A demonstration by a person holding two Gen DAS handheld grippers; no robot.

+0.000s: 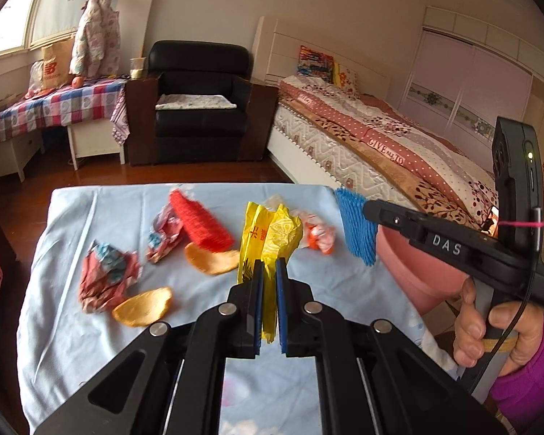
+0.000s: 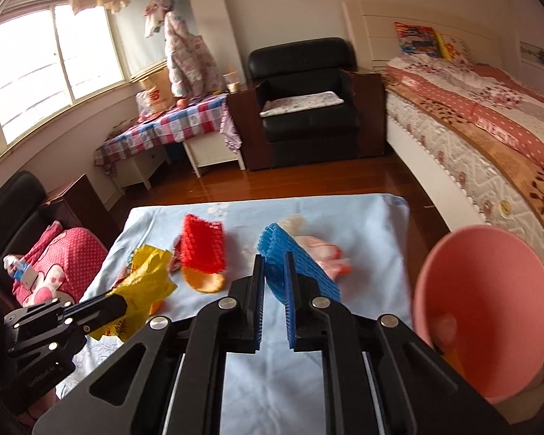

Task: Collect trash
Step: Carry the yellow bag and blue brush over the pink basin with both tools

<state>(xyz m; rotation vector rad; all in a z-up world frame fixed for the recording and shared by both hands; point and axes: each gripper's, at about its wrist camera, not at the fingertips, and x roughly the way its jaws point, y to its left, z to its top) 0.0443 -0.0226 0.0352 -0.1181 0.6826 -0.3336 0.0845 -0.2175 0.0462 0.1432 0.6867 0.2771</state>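
My left gripper [image 1: 270,272] is shut on a yellow plastic bag [image 1: 272,235] and holds it above the blue-clothed table [image 1: 90,344]; the bag also shows in the right wrist view [image 2: 145,282]. My right gripper [image 2: 275,264] is shut on a blue foam net [image 2: 293,268], seen hanging from its tip in the left wrist view [image 1: 355,232]. A pink bin [image 2: 485,311] stands at the table's right. On the cloth lie a red foam net [image 1: 199,221], two orange peels [image 1: 145,306], crumpled wrappers [image 1: 105,275] and an orange-white wrapper [image 1: 319,235].
A bed [image 1: 380,145] runs along the right. A black armchair [image 1: 199,105] and a checked-cloth side table [image 1: 54,105] stand at the back. A black seat with a pink cushion [image 2: 54,264] is left of the table. The floor is dark wood.
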